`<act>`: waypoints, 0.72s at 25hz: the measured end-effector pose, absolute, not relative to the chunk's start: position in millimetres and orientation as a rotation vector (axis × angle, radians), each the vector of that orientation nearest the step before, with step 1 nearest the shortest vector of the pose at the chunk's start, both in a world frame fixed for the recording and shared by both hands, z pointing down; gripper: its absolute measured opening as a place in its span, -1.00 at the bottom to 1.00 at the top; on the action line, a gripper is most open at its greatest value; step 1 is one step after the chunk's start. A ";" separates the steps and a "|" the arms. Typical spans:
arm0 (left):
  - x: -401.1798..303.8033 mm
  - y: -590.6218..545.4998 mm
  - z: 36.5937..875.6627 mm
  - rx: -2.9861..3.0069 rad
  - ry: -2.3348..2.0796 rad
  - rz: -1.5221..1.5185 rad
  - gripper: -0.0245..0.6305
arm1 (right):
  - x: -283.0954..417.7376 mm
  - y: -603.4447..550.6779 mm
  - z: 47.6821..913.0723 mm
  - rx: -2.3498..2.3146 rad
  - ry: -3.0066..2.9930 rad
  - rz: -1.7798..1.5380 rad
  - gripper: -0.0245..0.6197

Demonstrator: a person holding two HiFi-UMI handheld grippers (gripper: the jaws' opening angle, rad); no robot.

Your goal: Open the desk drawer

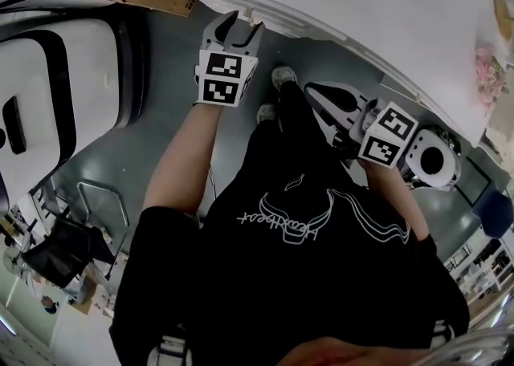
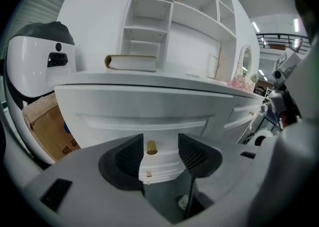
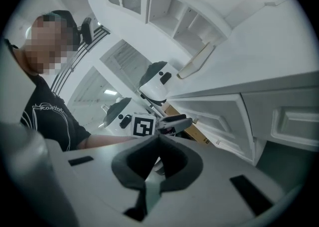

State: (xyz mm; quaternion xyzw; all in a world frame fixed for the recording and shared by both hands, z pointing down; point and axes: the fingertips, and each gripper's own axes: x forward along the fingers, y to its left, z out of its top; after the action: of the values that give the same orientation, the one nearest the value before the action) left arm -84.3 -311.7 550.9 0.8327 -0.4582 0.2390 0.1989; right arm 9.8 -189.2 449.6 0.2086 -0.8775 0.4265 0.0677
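The white desk drawer fills the left gripper view, with a small brass knob at its lower middle. My left gripper is open and faces the drawer front. The knob lies between its two dark pads, nearer the left one, and neither pad touches it. From the head view the left gripper is right at the desk's front edge. My right gripper hangs lower and to the right, away from the desk. The right gripper is shut, holding nothing, and points sideways along the drawer fronts.
A cardboard box and a white-and-black machine stand left of the desk. On the desktop lie a book and pink flowers, below a white shelf unit. The person's feet are on the grey floor by the desk.
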 end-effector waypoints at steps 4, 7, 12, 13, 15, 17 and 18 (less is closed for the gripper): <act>-89.3 -321.2 573.2 2.291 -1.309 0.742 -0.30 | 2.6 -187.8 458.7 0.627 -2.632 1.311 -0.90; -88.2 -325.0 585.3 2.270 -1.303 0.745 -0.30 | 0.9 -186.0 462.7 0.621 -2.624 1.326 -0.90; -83.0 -330.8 591.2 2.289 -1.294 0.725 -0.31 | 0.2 -182.1 467.7 0.618 -2.622 1.334 -0.90; -81.2 -331.2 591.6 2.293 -1.295 0.728 -0.32 | 1.4 -181.1 468.2 0.620 -2.620 1.339 -0.90; -79.1 -332.0 592.9 2.295 -1.303 0.738 -0.37 | 3.8 -179.8 468.2 0.628 -2.617 1.349 -0.90; -80.9 -333.5 594.2 2.288 -1.320 0.745 -0.47 | 3.8 -179.4 468.2 0.633 -2.618 1.350 -0.90; -82.8 -334.4 594.7 2.282 -1.332 0.748 -0.50 | 3.5 -179.1 468.4 0.634 -2.619 1.351 -0.90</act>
State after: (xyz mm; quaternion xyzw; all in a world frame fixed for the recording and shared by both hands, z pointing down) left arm -82.8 -334.4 594.7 0.8148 -0.4757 0.2671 0.1962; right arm 3.5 -179.1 468.4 0.2098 -0.8671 0.4473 0.0635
